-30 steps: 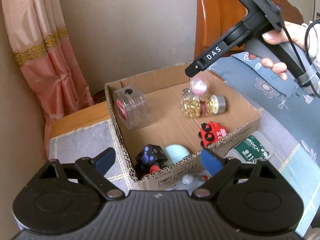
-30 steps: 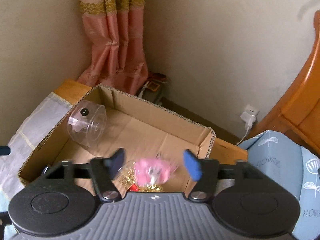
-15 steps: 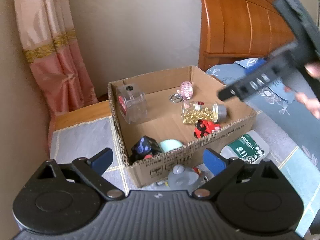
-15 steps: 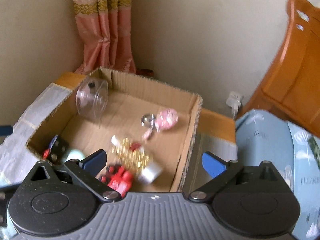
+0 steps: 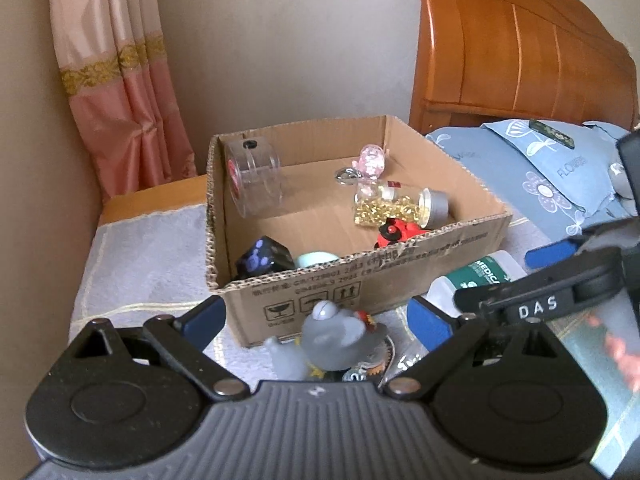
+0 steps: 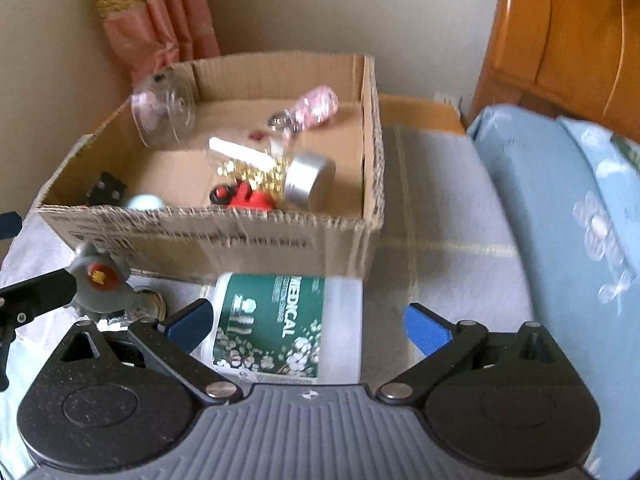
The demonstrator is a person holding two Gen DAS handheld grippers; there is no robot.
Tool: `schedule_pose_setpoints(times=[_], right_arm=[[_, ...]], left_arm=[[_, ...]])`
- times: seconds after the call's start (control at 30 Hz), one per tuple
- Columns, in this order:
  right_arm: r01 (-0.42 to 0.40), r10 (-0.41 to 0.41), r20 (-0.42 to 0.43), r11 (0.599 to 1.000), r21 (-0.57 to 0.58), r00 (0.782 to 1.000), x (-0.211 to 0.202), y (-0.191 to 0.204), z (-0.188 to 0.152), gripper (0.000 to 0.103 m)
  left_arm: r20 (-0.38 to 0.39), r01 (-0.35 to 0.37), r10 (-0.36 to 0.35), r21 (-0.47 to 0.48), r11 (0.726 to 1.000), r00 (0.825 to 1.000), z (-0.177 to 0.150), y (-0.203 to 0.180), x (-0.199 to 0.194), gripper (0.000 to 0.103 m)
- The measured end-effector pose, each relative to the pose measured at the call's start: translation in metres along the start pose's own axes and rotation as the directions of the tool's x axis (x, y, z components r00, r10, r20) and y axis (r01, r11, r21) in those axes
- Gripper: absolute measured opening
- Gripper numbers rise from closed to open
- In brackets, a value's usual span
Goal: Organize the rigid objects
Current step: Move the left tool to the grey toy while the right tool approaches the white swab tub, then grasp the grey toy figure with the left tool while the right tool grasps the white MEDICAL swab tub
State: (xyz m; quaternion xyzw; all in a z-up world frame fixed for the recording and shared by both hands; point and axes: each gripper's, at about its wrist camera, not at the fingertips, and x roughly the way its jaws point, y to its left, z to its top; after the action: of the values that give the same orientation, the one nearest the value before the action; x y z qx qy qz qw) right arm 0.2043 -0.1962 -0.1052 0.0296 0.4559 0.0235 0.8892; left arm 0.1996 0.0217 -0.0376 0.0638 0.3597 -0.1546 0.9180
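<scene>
An open cardboard box [image 5: 360, 280] holds a clear round container [image 5: 256, 184], a pink keychain [image 5: 370, 162], a jar of gold beads [image 5: 396, 206], a red toy car [image 5: 396, 234], a black die [image 5: 262, 260] and a pale teal ball [image 5: 316, 259]. In front of the box stands a grey toy figure [image 5: 336, 336], and my left gripper [image 5: 316, 316] is open around it without touching. A white bottle with a green "MEDICAL" label [image 6: 280, 320] lies beside the box. My right gripper [image 6: 306, 324] is open over it, pads clear of its sides.
The box stands on a grey cloth [image 6: 432, 216] over a wooden surface. A blue flowered pillow [image 6: 560, 208] and a wooden headboard [image 5: 520, 48] are on the right, a pink curtain [image 5: 120, 80] at the back left. Small items lie under the grey toy.
The right gripper opened and the pink keychain dropped into the box. It then swung down and out to the bottle. The left gripper sank toward the grey toy.
</scene>
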Motion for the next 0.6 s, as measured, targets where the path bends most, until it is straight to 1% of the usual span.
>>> schedule_pose_setpoints(times=[0.1, 0.23, 0.3, 0.37, 0.43, 0.53, 0.6], right_arm=[[-0.012, 0.012, 0.002, 0.999, 0.040, 1.000, 0.003, -0.001, -0.001, 0.103], [-0.028, 0.029, -0.025, 0.999, 0.036, 0.999, 0.007, -0.001, -0.004, 0.103], [-0.022, 0.024, -0.036, 0.999, 0.042, 0.999, 0.010, -0.002, -0.008, 0.103], [-0.038, 0.040, -0.045, 0.998, 0.054, 0.998, 0.012, -0.006, -0.011, 0.103], [-0.047, 0.051, -0.046, 0.996, 0.069, 0.998, 0.011, -0.011, -0.013, 0.103], [-0.023, 0.025, -0.035, 0.998, 0.064, 0.999, 0.007, -0.016, -0.015, 0.103], [-0.005, 0.007, -0.030, 0.998, 0.058, 1.000, 0.005, -0.019, -0.016, 0.103]], left_arm=[[-0.017, -0.032, 0.032, -0.019, 0.999, 0.999, -0.001, -0.002, 0.015, 0.097], [-0.052, -0.063, 0.059, -0.067, 0.996, 0.997, -0.008, 0.005, 0.033, 0.097], [-0.054, -0.046, 0.041, -0.091, 0.995, 0.998, -0.011, 0.010, 0.037, 0.097], [-0.055, -0.031, 0.024, -0.121, 0.992, 0.998, -0.014, 0.015, 0.036, 0.098], [-0.052, -0.028, 0.022, -0.122, 0.992, 0.998, -0.017, 0.018, 0.034, 0.101], [-0.045, -0.020, 0.014, -0.128, 0.992, 0.999, -0.020, 0.024, 0.028, 0.102], [-0.051, -0.013, 0.005, -0.160, 0.987, 0.999, -0.019, 0.029, 0.023, 0.102]])
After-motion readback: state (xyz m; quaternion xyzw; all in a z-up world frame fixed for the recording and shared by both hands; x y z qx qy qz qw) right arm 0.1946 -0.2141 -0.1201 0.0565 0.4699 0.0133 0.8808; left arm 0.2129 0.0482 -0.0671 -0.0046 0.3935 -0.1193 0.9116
